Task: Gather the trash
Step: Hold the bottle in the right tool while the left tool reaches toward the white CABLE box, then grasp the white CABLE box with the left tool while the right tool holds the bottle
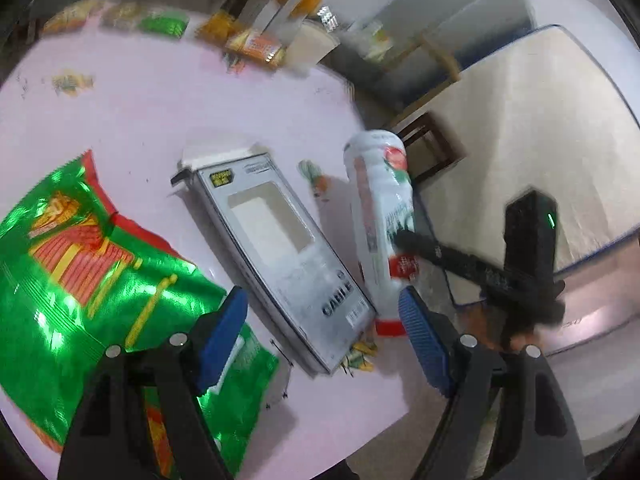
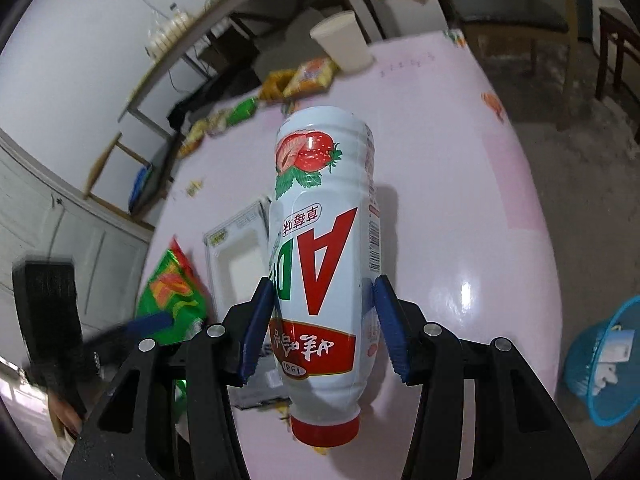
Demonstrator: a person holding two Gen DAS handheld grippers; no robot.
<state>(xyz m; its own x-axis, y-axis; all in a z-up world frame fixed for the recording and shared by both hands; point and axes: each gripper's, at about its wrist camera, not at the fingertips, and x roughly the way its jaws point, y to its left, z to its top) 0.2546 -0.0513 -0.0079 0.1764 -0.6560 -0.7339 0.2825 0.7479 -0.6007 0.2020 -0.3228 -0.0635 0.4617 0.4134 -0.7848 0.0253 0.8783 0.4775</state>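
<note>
A: Bottle (image 2: pixel 320 264) first. Where is it?

B: White plastic, strawberry print, red cap. The right tool (image 2: pixel 322 328) has it clamped between its blue pads, cap end toward the camera, above the pink tabletop (image 2: pixel 460 200). Whether its cap end touches the tabletop I cannot tell.

A: Does the left wrist view show that grip?

B: Only partly. There the bottle (image 1: pixel 380 216) shows tilted near the tabletop (image 1: pixel 140 120) edge, with one dark finger of the right tool (image 1: pixel 440 252) against its side. The left tool (image 1: pixel 324 332) stands wide with nothing between its pads, above a grey box (image 1: pixel 280 256) printed "CABLE" with a window cut in its lid.

A: What else does that view give?

B: A green foil snack bag (image 1: pixel 80 272) lying flat beside the box, and blurred yellow and green wrappers (image 1: pixel 256 46) along the far edge.

A: And only the right view?

B: A white paper cup (image 2: pixel 344 42) standing at the far edge; its inside is hidden. Also a blue plastic basket (image 2: pixel 600 364) on the floor beside the tabletop, with white paper scraps in it. The left tool (image 2: pixel 120 328) appears there at the left, blurred.
</note>
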